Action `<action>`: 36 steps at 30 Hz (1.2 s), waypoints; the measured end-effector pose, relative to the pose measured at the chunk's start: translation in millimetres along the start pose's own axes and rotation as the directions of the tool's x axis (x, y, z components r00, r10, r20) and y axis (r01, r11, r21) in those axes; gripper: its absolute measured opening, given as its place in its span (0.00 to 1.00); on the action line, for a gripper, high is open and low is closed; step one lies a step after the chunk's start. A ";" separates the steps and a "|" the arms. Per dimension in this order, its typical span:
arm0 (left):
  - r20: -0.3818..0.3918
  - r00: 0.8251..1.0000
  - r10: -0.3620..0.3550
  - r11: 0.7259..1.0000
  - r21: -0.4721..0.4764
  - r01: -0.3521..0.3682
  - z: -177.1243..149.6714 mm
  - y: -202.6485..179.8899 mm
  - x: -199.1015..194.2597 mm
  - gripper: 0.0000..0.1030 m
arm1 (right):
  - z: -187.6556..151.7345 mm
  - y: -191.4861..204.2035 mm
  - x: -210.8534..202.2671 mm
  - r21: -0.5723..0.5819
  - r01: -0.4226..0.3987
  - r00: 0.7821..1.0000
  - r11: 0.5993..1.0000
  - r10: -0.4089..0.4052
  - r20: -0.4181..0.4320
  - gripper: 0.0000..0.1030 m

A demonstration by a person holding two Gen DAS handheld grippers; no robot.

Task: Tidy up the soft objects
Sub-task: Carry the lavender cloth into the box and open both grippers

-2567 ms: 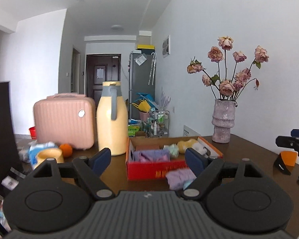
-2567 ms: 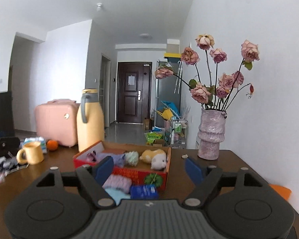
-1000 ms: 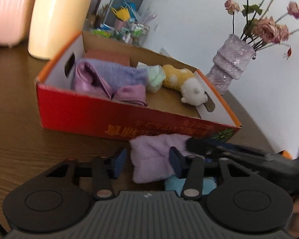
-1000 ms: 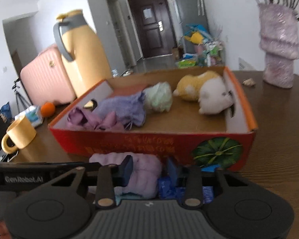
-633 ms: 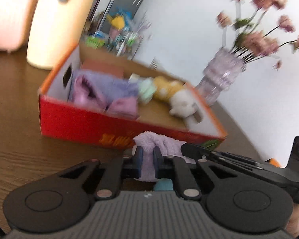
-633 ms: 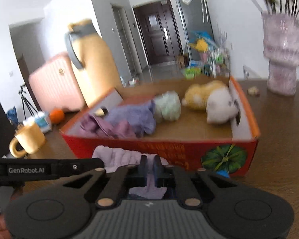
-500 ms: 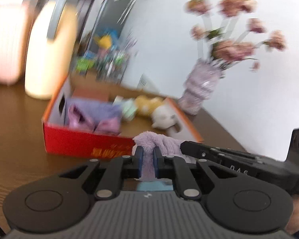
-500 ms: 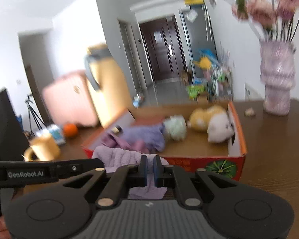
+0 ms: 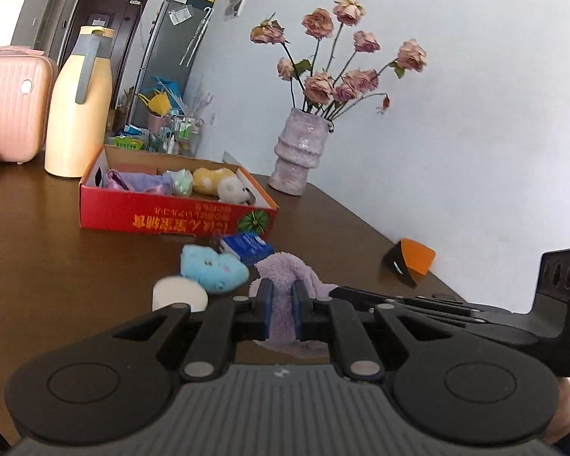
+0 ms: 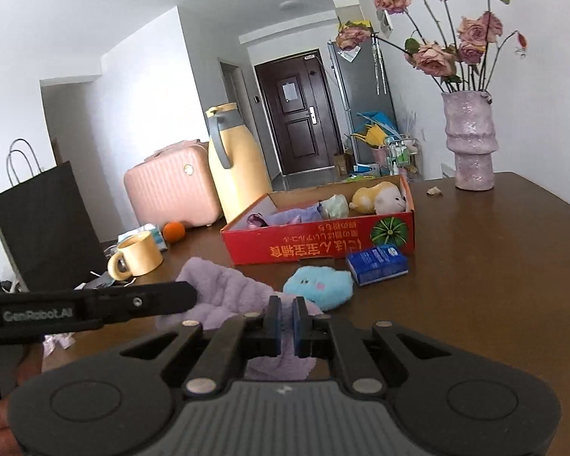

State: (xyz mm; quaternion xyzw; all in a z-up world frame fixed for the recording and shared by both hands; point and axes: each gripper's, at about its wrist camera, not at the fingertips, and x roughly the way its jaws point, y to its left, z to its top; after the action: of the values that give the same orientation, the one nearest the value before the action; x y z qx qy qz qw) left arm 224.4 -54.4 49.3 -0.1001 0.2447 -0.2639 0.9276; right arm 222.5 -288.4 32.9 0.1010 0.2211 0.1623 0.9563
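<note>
Both grippers hold one fluffy purple towel above the brown table. My left gripper (image 9: 281, 304) is shut on the purple towel (image 9: 285, 269). My right gripper (image 10: 286, 321) is shut on the same towel (image 10: 224, 288), which hangs between the two. A red cardboard box (image 9: 171, 224) holds purple cloths, a pale green soft piece and a yellow-white plush (image 9: 212, 180); it also shows in the right wrist view (image 10: 315, 247). A blue plush (image 10: 319, 283) lies on the table in front of the box.
A blue packet (image 10: 378, 264) lies by the box. A white roll (image 9: 178, 296) stands near the left gripper. A yellow jug (image 9: 79, 102), pink case (image 10: 171, 186), orange (image 10: 174, 231), mug (image 10: 136, 256), black bag (image 10: 38, 228) and flower vase (image 10: 471, 140) stand around.
Both grippers closed on the purple towel in front of the box, lifted it and pulled back from the box. The blue plush and blue packet beneath it now show.
</note>
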 end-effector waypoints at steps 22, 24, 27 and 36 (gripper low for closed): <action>-0.009 1.000 -0.001 1.000 0.016 0.002 142.7 31.6 108.9 0.11 | 139.7 -51.9 94.7 0.009 -0.016 0.999 1.000 0.016 0.044 0.05; -0.041 0.999 0.021 1.000 -0.020 -0.021 167.7 49.8 140.6 0.11 | 168.5 -62.9 133.6 0.022 -0.023 1.000 0.999 0.023 -0.016 0.05; -0.101 0.993 0.065 0.996 -0.058 -0.071 187.5 80.5 188.7 0.11 | 195.7 -78.1 196.7 0.035 -0.022 0.991 0.999 0.026 -0.132 0.05; -0.348 0.918 0.190 0.960 -0.129 -0.248 153.4 155.0 308.6 0.11 | 157.7 -106.8 338.3 0.065 0.056 0.926 0.996 -0.028 -0.376 0.05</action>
State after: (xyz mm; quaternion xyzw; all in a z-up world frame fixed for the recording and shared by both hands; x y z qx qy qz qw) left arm 599.1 -81.6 8.6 -0.1049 0.4289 -0.1494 0.8847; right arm 610.1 -286.5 11.7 0.0993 0.4074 0.1496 0.8955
